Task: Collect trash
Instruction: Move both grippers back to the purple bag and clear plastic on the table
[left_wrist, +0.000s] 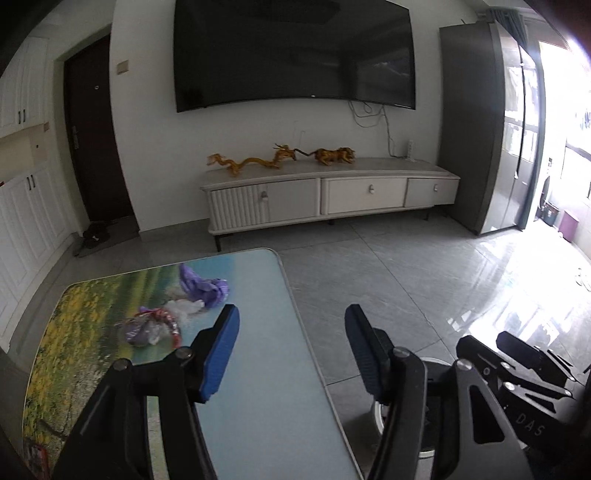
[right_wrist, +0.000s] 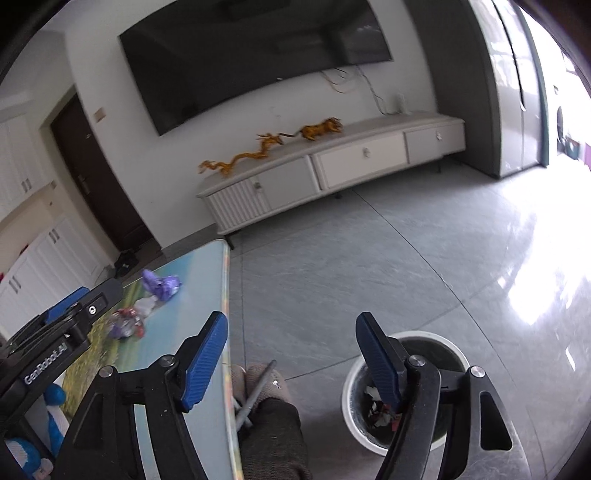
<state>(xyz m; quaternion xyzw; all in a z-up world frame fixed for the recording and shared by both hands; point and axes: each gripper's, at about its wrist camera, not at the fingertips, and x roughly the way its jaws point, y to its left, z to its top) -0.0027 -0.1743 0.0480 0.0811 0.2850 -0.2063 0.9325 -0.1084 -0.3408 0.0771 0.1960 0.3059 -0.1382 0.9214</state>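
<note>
Two grippers, left gripper (left_wrist: 291, 325) and right gripper (right_wrist: 291, 332), spread, empty | wrappers (left_wrist: 155, 326) ahead-left on table (left_wrist: 258, 369) | bin (right_wrist: 354, 406) below right

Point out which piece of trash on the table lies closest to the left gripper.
The red-and-clear crumpled wrapper, just beyond the left gripper. The white scrap and purple bag lie farther back.

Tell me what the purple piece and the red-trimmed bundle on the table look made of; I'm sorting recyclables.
Purple piece: probably thin plastic film or a bag, soft, crumpled, faintly glossy. Red-trimmed bundle: seemingly clear plastic wrap, since it is see-through and wrinkled with bright glints; the contents are unclear. Both are blurred.
</note>
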